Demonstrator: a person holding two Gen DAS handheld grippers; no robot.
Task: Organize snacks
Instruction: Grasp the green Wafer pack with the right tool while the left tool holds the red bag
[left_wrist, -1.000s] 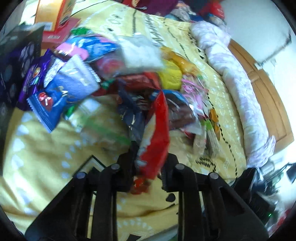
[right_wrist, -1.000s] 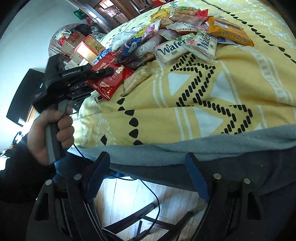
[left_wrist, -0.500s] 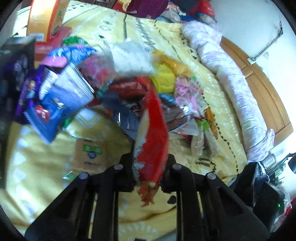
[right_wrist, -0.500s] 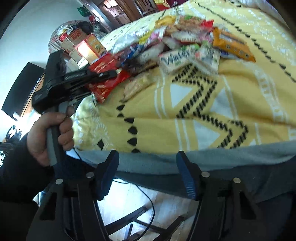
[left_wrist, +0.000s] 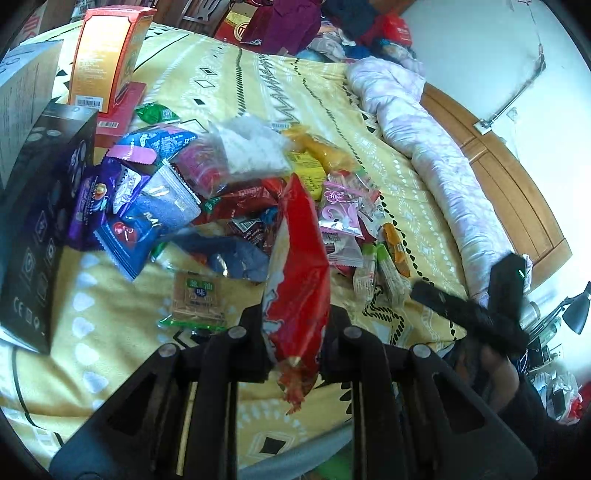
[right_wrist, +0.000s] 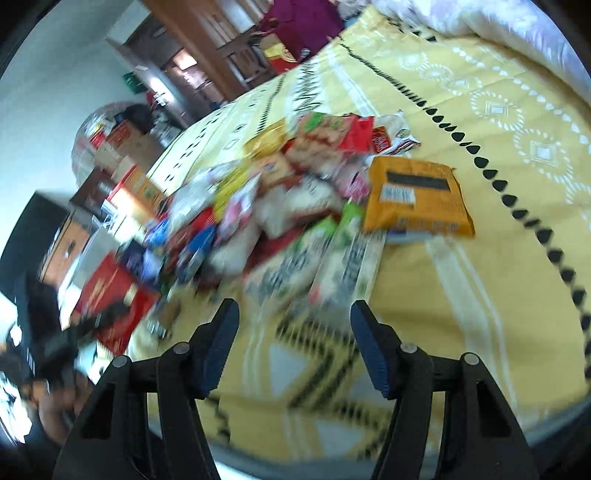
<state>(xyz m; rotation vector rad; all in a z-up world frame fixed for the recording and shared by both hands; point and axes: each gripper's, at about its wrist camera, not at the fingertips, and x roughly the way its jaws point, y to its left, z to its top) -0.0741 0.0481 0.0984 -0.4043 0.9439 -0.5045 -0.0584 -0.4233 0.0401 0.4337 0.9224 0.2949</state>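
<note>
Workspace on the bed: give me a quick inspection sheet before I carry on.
Surface: yellow patterned bedspread, rumpled.
Job's things: red snack bag held upright; snack pile heaped mid-bed; orange packet at the pile's edge.
Clutter: black box and orange carton beside the pile.
Grippers: left gripper jaws clamped on the red snack bag; right gripper jaws open, nothing between them.
Cables: nothing seen.
Surroundings: rolled quilt, wooden headboard.

Bright daylight, left wrist view sharp, right wrist view motion-blurred across the snack pile (right_wrist: 280, 206), fisheye bending and dark corners throughout.
</note>
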